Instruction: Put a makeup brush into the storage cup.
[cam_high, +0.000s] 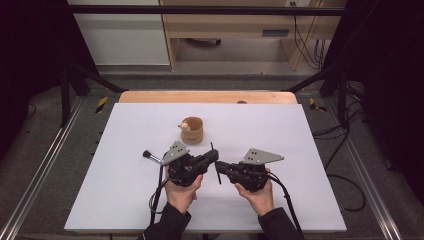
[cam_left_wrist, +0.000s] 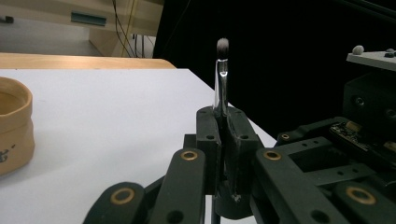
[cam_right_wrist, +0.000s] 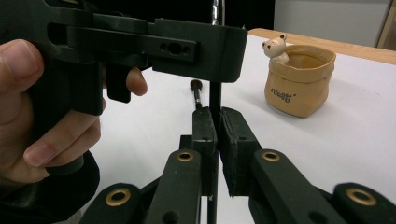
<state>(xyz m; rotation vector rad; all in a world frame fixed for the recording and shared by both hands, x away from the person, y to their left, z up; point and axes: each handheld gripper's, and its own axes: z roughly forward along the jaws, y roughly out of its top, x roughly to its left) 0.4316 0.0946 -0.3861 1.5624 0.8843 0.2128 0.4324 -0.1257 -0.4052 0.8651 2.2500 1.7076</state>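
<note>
Left gripper (cam_high: 212, 156), frame centre: jaws clamped on a slim makeup brush (cam_left_wrist: 221, 74), bristles up. Right gripper (cam_high: 220, 166), just beside: pinching the same brush's lower handle (cam_right_wrist: 214, 95). Tan bear pot (cam_high: 192, 129) above centre; second brush (cam_high: 150, 156) lying at left. Risk: opposing pulls could twist or drop the thin handle.
</note>
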